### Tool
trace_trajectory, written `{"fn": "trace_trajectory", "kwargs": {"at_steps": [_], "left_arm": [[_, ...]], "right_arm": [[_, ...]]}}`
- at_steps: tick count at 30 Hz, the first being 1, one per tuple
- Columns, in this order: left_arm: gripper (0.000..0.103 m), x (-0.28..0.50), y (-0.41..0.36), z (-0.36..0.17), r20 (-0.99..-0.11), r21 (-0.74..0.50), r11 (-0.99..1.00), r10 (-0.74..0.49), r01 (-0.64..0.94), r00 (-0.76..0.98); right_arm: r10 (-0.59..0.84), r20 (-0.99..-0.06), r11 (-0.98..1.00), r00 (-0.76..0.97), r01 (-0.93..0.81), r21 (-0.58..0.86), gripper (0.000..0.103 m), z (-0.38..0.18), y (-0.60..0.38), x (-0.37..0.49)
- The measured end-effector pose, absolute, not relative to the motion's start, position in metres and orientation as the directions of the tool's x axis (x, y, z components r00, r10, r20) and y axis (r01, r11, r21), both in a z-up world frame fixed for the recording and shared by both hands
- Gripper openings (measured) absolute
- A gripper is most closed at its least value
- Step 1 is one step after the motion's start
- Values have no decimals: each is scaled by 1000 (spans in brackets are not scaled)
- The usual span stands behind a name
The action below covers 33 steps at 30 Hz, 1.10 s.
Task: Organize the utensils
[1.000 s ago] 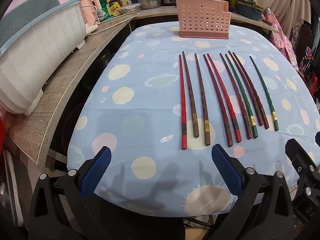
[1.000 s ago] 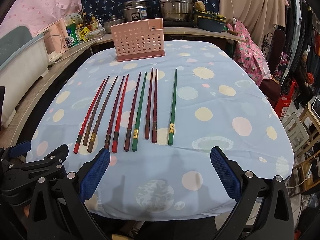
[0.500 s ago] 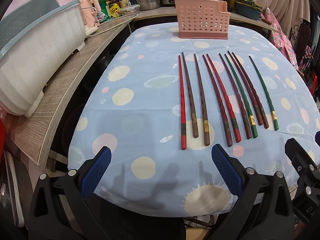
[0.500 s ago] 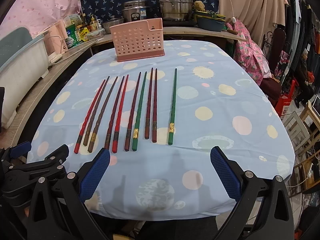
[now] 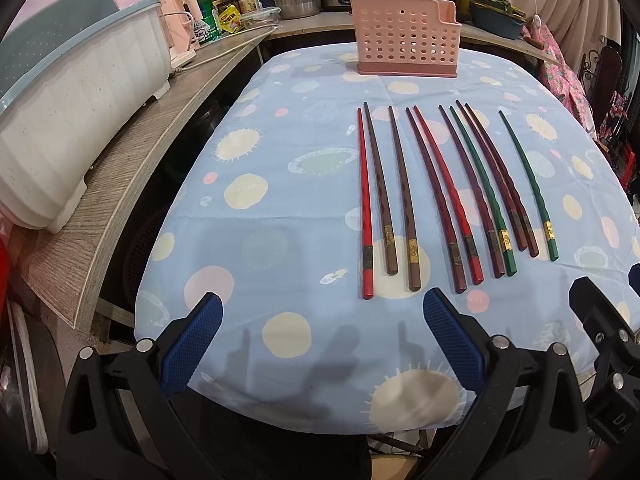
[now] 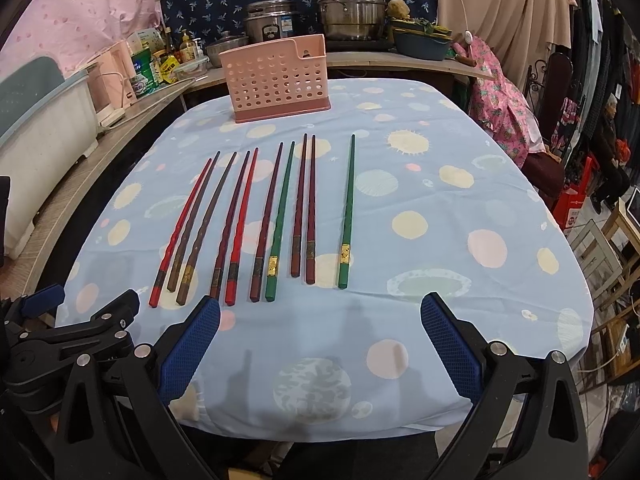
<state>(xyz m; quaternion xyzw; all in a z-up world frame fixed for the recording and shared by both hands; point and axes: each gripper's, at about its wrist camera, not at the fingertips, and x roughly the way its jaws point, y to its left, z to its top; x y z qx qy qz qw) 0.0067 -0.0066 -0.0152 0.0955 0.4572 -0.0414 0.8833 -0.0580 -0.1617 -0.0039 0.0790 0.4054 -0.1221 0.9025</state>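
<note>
Several chopsticks lie side by side on the blue spotted tablecloth (image 5: 260, 240): red (image 5: 365, 208), brown (image 5: 404, 200), dark red (image 5: 472, 192) and green (image 5: 528, 184). In the right wrist view the lone green chopstick (image 6: 348, 208) lies rightmost. A pink perforated holder (image 5: 404, 46) stands upright at the table's far side, also in the right wrist view (image 6: 276, 78). My left gripper (image 5: 322, 336) is open and empty at the near table edge. My right gripper (image 6: 320, 340) is open and empty there too, to the right of the left one.
A white dish rack (image 5: 68, 120) sits on the wooden counter (image 5: 120, 184) at left. Pots (image 6: 352, 8), bottles and a blue basin (image 6: 420, 44) stand on the back shelf. Chairs and clothing are beyond the table's right side.
</note>
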Motion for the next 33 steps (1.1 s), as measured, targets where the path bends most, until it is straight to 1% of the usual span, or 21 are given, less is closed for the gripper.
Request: {"fn": "trace_trajectory", "kwargs": {"at_steps": [4, 13, 22, 27, 29, 30, 32, 33], "left_arm": [[96, 9, -5, -16, -816, 125, 979, 9, 162, 577], [96, 36, 12, -35, -842, 46, 991, -29, 124, 539], [95, 52, 8, -59, -854, 62, 988, -20, 141, 521], [95, 56, 7, -67, -856, 70, 987, -13, 141, 517], [95, 58, 6, -67, -853, 75, 987, -11, 142, 522], [95, 59, 6, -67, -852, 76, 987, -10, 141, 524], [95, 61, 7, -67, -852, 71, 988, -11, 136, 524], [96, 62, 7, -67, -852, 67, 989, -12, 133, 523]], "right_arm": [[-161, -754, 957, 636, 289, 39, 96, -6, -162, -56], [-180, -752, 944, 634, 326, 49, 96, -13, -186, -41], [-175, -760, 941, 626, 335, 59, 96, -27, -205, -13], [-172, -770, 942, 614, 331, 54, 84, -37, -211, 0], [-164, -779, 942, 606, 330, 58, 77, -42, -213, 5], [-159, -783, 942, 602, 329, 62, 76, -44, -213, 7], [-145, -786, 943, 601, 324, 73, 68, -48, -215, 8], [-142, -789, 944, 597, 322, 74, 66, -49, -215, 9]]}}
